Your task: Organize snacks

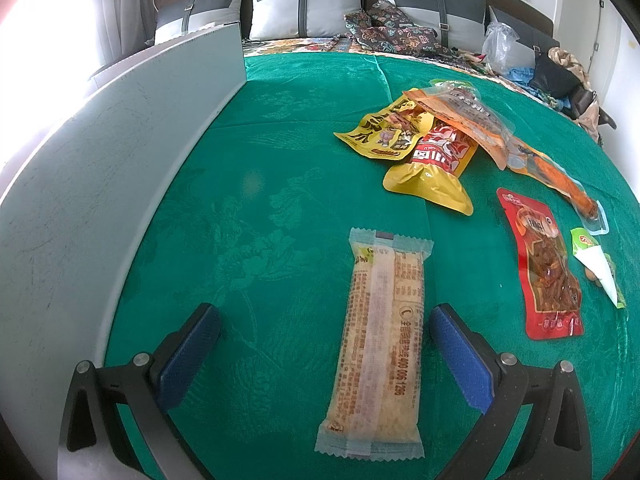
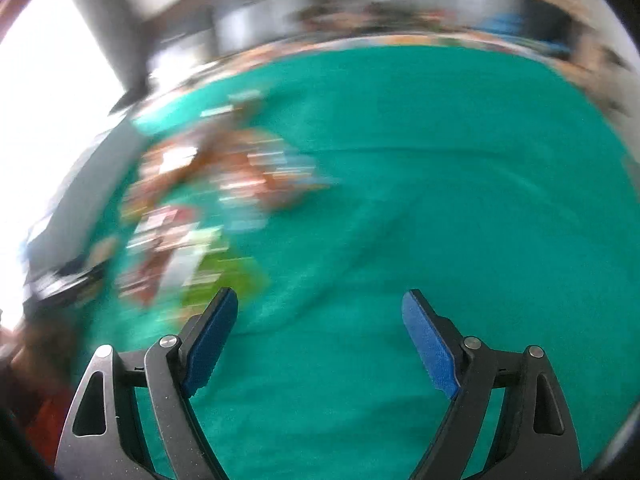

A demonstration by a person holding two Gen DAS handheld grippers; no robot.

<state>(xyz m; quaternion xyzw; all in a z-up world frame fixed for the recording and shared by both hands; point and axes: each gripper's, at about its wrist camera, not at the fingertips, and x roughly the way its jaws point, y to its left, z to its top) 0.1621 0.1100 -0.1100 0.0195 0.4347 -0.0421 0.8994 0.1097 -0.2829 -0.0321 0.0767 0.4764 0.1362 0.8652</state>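
Observation:
In the left wrist view a long pale yellow snack bar (image 1: 378, 344) lies on the green cloth (image 1: 280, 152), between the fingers of my open left gripper (image 1: 326, 316), untouched. Farther right lies a heap of packets: a yellow one (image 1: 382, 130), a red-and-yellow one (image 1: 434, 168) and an orange one (image 1: 472, 116). A long orange packet (image 1: 556, 176), a red packet (image 1: 540, 264) and a green-and-white packet (image 1: 596, 264) lie at the right. The right wrist view is motion-blurred. My right gripper (image 2: 320, 304) is open and empty above the cloth (image 2: 440, 200), with a blurred heap of snacks (image 2: 200, 208) to its left.
A grey board (image 1: 100, 184) stands upright along the cloth's left side. Behind the cloth are pillows (image 1: 306, 4), patterned fabric (image 1: 384, 28), a clear plastic bag (image 1: 500, 46) and piled clothes (image 1: 560, 76).

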